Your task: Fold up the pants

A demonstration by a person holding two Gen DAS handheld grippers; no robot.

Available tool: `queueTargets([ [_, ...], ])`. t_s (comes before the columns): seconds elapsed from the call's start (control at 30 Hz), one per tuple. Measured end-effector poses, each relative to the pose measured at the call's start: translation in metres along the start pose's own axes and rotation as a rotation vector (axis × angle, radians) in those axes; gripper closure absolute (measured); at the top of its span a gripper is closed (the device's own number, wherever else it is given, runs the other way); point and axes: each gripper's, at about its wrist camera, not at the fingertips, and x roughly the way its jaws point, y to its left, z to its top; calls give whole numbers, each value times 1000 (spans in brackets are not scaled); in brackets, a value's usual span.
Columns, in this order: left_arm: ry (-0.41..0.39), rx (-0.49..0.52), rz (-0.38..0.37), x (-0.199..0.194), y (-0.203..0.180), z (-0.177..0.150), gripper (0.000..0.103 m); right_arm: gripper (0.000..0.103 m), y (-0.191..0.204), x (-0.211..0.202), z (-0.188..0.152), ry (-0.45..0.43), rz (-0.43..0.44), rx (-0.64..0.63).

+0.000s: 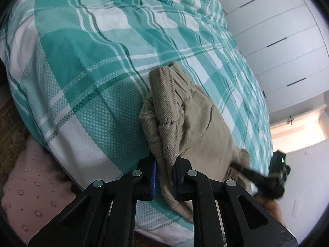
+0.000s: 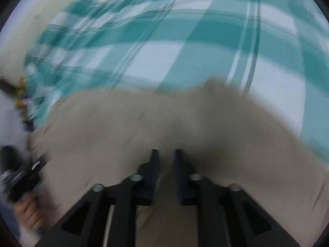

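Observation:
Khaki pants lie bunched on a bed with a teal and white plaid cover. My left gripper is shut on a thick hemmed fold of the pants near the bed's edge, and the cloth stands up from its pads. At the far right, my right gripper shows blurred, reaching the pants' other end. In the right wrist view everything is smeared. There the right gripper is shut low over the spread pants, with khaki cloth in the narrow slit between its fingers. The left gripper and a hand sit at the left edge.
White wardrobe doors with dark handles stand beyond the bed. A pink dotted mat lies on the floor below the bed's edge. A lit doorway is at the far right. The plaid cover stretches beyond the pants.

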Motion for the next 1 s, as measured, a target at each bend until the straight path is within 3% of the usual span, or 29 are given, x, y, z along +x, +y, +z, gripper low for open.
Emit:
queueTargets([
  [0.13, 3, 49, 6, 1, -3, 1, 92, 96, -17, -27, 15, -135, 62, 118],
  [0.2, 4, 52, 12, 4, -2, 1, 92, 96, -17, -19, 18, -92, 43, 89],
  [0.27, 4, 40, 6, 4, -3, 2, 92, 95, -20, 14, 16, 49, 25, 60],
  [0.3, 4, 42, 11, 2, -6, 3, 92, 96, -24, 16, 15, 45, 35, 72],
  [0.4, -3, 81, 34, -2, -17, 3, 92, 90, -22, -18, 7, -67, 54, 100],
  [0.5, -17, 94, 39, -7, -23, 2, 92, 90, 9, -70, -34, -122, 147, -38],
  [0.57, -29, 97, 44, -10, -27, 2, 93, 89, 21, -75, -79, -51, 241, -59],
  [0.6, -38, 106, 49, -13, -33, 1, 93, 89, 24, -63, -98, 19, 258, -59],
  [0.63, -40, 113, 48, -14, -38, 1, 93, 88, 27, -39, -120, 145, 268, -65],
  [0.67, -43, 124, 42, -18, -47, 0, 93, 88, 25, -29, -136, 143, 259, -72],
  [0.73, -80, 186, 71, -31, -72, -4, 93, 89, 14, -43, -143, 63, 294, -21],
  [0.83, -138, 334, 60, -59, -132, -23, 93, 89, -12, -108, -152, -107, 310, 29],
  [0.93, -184, 571, 21, -77, -212, -68, 93, 86, -42, -176, -176, -277, 180, -24],
  [1.0, -169, 712, -37, -74, -263, -109, 93, 80, -83, -227, -203, -408, 32, -10],
])
